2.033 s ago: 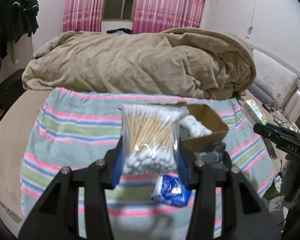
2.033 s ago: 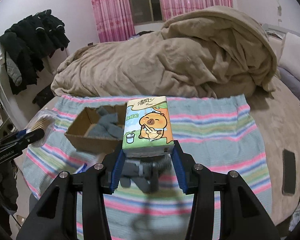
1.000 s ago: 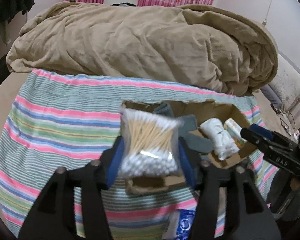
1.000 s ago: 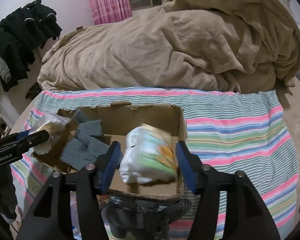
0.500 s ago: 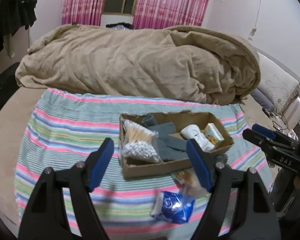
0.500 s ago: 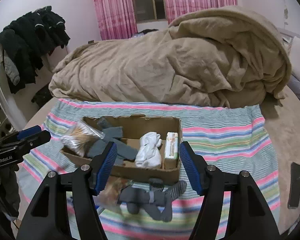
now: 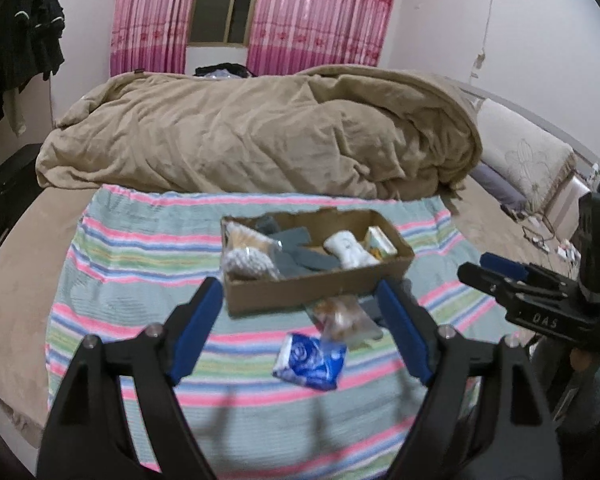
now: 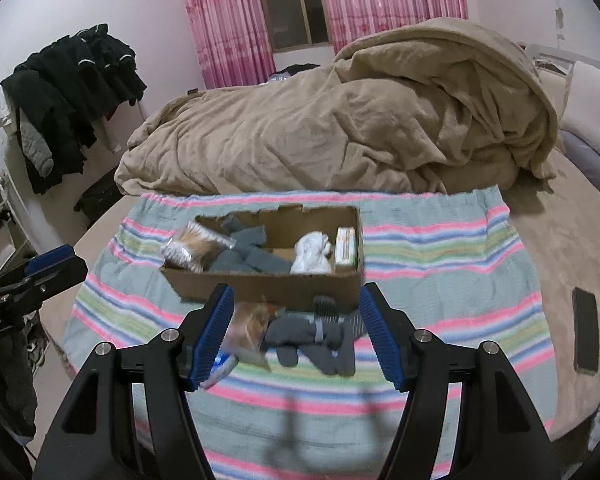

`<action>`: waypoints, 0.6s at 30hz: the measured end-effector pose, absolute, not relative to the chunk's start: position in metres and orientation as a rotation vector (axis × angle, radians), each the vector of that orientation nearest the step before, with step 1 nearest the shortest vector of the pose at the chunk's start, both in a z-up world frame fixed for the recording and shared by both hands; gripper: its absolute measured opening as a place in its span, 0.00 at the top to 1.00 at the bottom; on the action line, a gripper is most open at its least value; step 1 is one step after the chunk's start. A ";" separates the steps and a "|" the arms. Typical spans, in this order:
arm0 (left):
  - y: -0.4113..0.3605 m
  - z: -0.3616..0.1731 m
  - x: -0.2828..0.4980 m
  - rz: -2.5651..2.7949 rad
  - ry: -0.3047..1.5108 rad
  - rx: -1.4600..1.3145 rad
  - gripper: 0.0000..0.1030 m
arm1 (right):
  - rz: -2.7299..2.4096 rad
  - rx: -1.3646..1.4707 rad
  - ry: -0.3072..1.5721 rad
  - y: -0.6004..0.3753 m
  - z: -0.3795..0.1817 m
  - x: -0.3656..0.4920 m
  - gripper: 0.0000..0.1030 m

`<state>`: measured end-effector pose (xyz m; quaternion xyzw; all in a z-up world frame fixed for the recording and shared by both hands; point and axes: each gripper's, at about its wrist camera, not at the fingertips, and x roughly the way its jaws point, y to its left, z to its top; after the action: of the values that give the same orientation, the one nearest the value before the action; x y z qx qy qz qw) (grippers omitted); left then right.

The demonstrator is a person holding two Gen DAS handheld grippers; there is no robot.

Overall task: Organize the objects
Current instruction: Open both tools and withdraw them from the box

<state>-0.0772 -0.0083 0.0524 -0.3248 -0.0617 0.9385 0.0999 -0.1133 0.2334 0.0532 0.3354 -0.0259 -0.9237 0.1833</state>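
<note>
A brown cardboard box [image 7: 312, 286] [image 8: 268, 284] sits on the striped cloth [image 7: 140, 264]. It holds a bag of cotton swabs [image 7: 246, 254] [image 8: 190, 246], grey socks [image 7: 300, 254], a white rolled sock [image 7: 346, 250] [image 8: 312, 254] and a tissue pack [image 7: 380, 242] [image 8: 346, 246]. In front of the box lie a blue packet [image 7: 310, 356], a clear snack bag [image 7: 344, 320] [image 8: 248, 328] and dark grey socks [image 8: 316, 334]. My left gripper [image 7: 300, 320] is open and empty, held back from the box. My right gripper [image 8: 296, 328] is open and empty above the dark socks.
A heaped tan blanket [image 7: 260, 136] fills the bed behind the cloth. A dark phone [image 8: 585, 328] lies on the bed at the right. Black clothes [image 8: 72, 92] hang at the left wall. The right gripper also shows in the left wrist view [image 7: 540, 300].
Both grippers opened over the box and let go: the cotton swabs and tissue pack now lie inside it. Both grippers then drew back and up from the box.
</note>
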 end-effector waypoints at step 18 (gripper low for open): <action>0.002 0.009 -0.047 2.779 -0.182 -1.109 0.14 | -2.606 1.011 -0.068 0.257 0.022 -0.077 0.34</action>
<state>-0.0469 0.0023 0.0087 -0.3690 -0.0604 0.9247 0.0718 -0.0770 0.2570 0.0219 0.3563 -0.0238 -0.9181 0.1717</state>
